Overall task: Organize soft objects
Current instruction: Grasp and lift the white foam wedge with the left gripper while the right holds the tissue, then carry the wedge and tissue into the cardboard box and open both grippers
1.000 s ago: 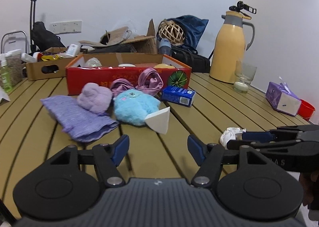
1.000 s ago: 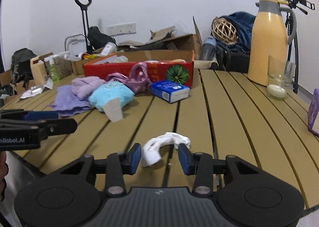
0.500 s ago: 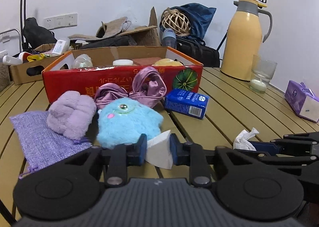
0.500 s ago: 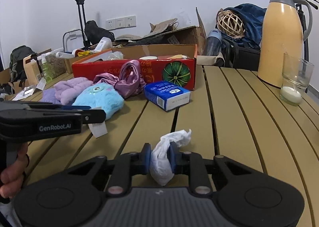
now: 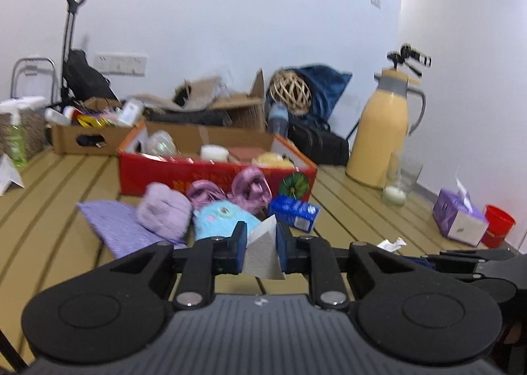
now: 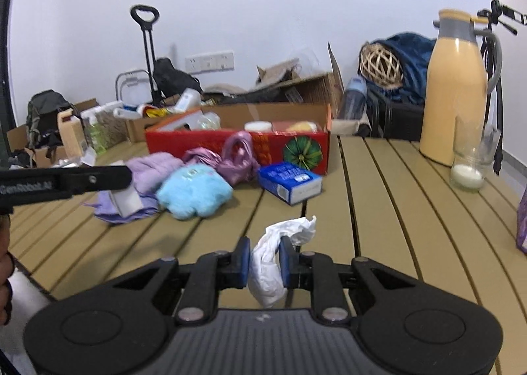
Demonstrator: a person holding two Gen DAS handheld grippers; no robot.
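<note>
My left gripper (image 5: 262,243) is shut on a white wedge-shaped piece (image 5: 263,258), held just above the slatted table. In the right wrist view that gripper (image 6: 125,177) comes in from the left with the wedge (image 6: 126,202) hanging under it. My right gripper (image 6: 265,256) is shut on a crumpled white tissue (image 6: 268,266), which is lifted off the slats. Beyond lie a blue plush toy (image 5: 220,220), a lilac fluffy item (image 5: 163,213), a purple cloth pouch (image 5: 115,227) and pink satin scrunchies (image 5: 250,187), all in front of a red cardboard box (image 5: 184,174).
A blue carton (image 5: 294,210) lies right of the plush. At the right stand a yellow thermos (image 5: 385,131), a glass candle (image 5: 395,190), a purple tissue box (image 5: 457,220) and a red cup (image 5: 497,223). Cardboard boxes and bags crowd the back edge.
Both grippers were open a second ago. The left one closed on the white wedge and the right one on the tissue, and both have risen with them.
</note>
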